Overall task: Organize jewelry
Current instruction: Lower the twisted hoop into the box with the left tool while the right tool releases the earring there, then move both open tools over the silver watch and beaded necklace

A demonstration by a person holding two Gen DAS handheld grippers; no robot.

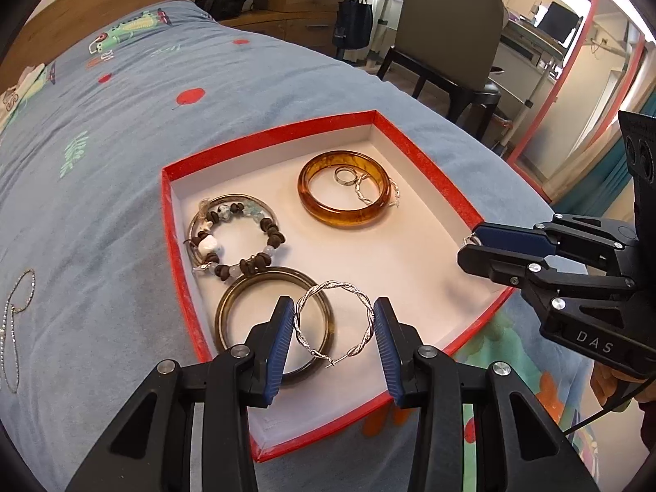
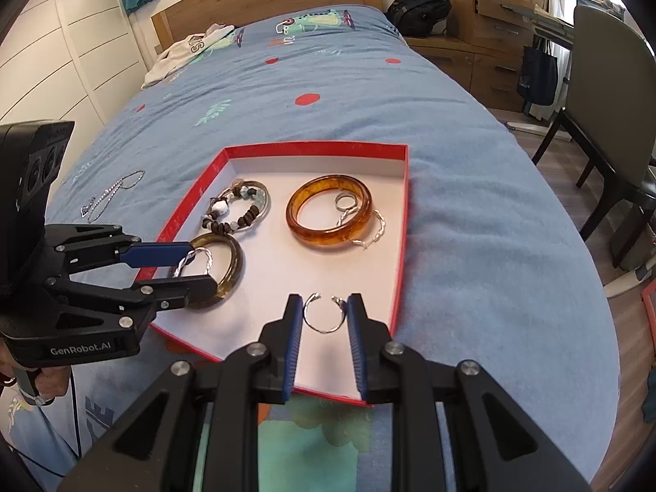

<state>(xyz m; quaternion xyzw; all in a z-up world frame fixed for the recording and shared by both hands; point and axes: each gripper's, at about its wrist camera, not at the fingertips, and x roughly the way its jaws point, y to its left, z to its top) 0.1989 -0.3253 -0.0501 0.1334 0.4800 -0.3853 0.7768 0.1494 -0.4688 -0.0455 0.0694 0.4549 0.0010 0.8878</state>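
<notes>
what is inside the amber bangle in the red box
Inside the amber bangle lie a small silver ring and part of a twisted silver hoop. The hoop runs under the bangle's rim, so that stretch is hidden.

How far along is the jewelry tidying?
Mostly done: the amber bangle, beaded bracelet and dark bangle already lie in the red box. In hand: the left tool grips a twisted hoop, the right tool a small ring. Left: a chain on the bedspread.
</notes>
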